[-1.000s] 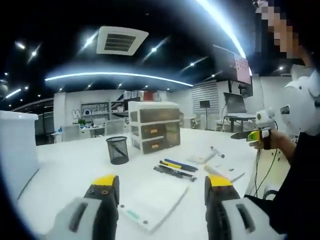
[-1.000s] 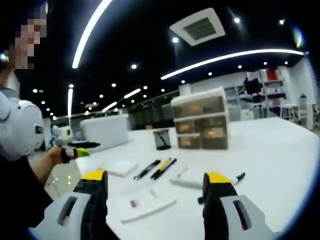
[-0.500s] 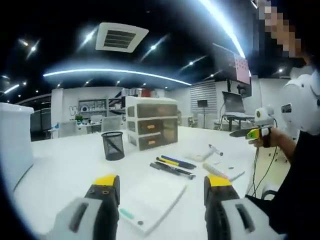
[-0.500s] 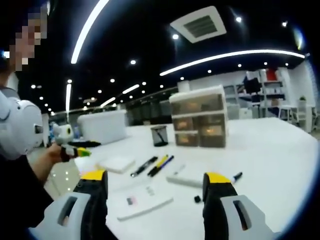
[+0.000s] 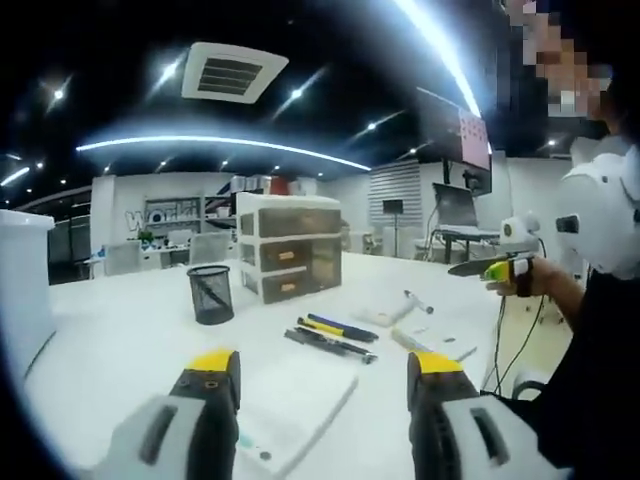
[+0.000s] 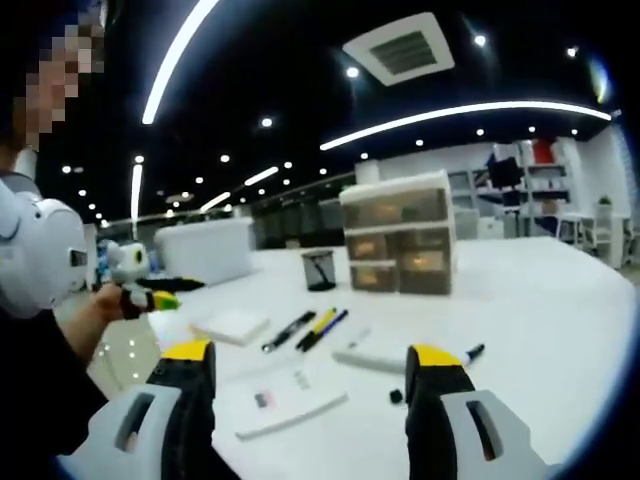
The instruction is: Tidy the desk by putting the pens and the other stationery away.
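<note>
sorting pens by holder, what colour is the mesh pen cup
Black; the mesh pen cup shows best in the left gripper view.

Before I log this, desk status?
Both grippers open, empty. Pens loose on desk, mesh cup beyond. Path clear.

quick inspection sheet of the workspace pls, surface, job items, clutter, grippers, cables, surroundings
surface: white desk, mostly bare.
job's things: pens lie side by side mid-desk; marker apart from them, its cap off; notepad and white block nearby; mesh cup upright beside drawer unit.
clutter: white bin at the desk's edge.
grippers: left gripper and right gripper both open, empty, above the desk.
cables: one hangs under the person's hand.
surroundings: open office, ceiling lights, monitor.
</note>
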`<action>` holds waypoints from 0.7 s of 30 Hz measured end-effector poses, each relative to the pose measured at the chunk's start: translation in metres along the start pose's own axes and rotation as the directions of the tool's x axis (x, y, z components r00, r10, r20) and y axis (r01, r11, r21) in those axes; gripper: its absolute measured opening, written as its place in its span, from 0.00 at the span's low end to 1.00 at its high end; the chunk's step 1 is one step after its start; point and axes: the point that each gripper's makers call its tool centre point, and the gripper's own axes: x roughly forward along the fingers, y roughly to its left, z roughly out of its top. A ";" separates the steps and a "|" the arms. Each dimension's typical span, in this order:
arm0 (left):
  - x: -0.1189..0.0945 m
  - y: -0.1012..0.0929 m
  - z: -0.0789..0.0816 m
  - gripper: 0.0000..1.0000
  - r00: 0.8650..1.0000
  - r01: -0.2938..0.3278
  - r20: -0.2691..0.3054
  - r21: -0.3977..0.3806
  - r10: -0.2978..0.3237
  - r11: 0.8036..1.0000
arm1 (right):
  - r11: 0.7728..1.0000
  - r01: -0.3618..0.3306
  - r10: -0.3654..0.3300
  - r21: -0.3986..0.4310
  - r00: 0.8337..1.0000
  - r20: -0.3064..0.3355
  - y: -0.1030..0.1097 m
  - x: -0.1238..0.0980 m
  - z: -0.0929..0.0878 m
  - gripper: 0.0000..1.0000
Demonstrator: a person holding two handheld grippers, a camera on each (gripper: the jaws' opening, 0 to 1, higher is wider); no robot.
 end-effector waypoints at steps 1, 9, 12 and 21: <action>0.002 -0.002 0.001 0.67 1.000 0.012 -0.004 -0.012 -0.012 1.000 | 1.000 0.000 0.000 -0.003 1.000 0.000 0.001 -0.001 -0.001 0.73; 0.017 -0.014 0.004 0.67 0.997 0.058 -0.053 -0.004 -0.058 0.998 | 1.000 0.001 -0.001 -0.006 1.000 0.000 0.004 -0.006 -0.005 0.73; 0.023 -0.017 0.006 0.67 0.996 0.072 -0.060 -0.010 -0.073 0.997 | 1.000 0.007 -0.007 -0.001 1.000 0.010 0.001 -0.011 -0.005 0.73; 0.036 -0.027 0.005 0.67 0.991 0.098 -0.092 0.031 -0.095 0.995 | 0.999 0.032 -0.032 -0.020 0.999 -0.010 -0.007 -0.018 -0.006 0.73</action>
